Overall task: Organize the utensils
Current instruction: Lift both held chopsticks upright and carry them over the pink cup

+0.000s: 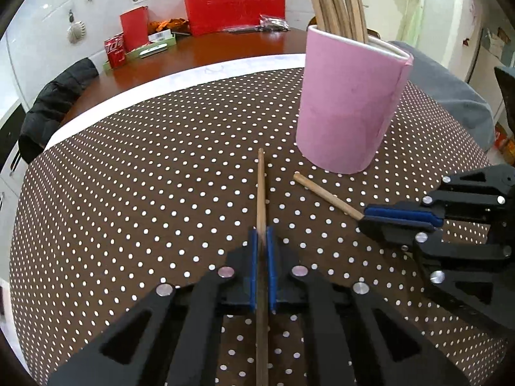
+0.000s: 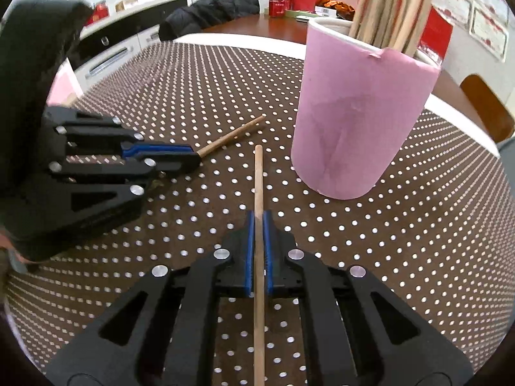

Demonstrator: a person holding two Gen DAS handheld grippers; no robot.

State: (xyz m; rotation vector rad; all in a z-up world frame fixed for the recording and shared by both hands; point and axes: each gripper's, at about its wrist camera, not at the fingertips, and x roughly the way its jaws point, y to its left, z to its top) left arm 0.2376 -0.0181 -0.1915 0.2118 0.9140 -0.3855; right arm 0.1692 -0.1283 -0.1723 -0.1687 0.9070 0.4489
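A pink cylindrical holder (image 1: pixel 347 103) (image 2: pixel 360 112) stands on the polka-dot tablecloth with several wooden chopsticks (image 1: pixel 334 0) (image 2: pixel 392 3) upright in it. My left gripper (image 1: pixel 262 234) is shut on a wooden chopstick (image 1: pixel 261 186) that points toward the holder's left side. My right gripper (image 2: pixel 258 217) is shut on another wooden chopstick (image 2: pixel 258 177), its tip just left of the holder's base. Each gripper shows in the other's view: the right one (image 1: pixel 367 218) with its chopstick (image 1: pixel 325 196), the left one (image 2: pixel 193 154) with its chopstick (image 2: pixel 235 135).
The brown dotted tablecloth (image 1: pixel 161 177) covers a wooden table. At the far end are red boxes (image 1: pixel 235 6), a cola pack (image 1: pixel 114 50) and a green tray (image 1: pixel 151 50). A black jacket (image 1: pixel 54 103) hangs on a chair at left. A grey cushion (image 1: pixel 450 93) lies at right.
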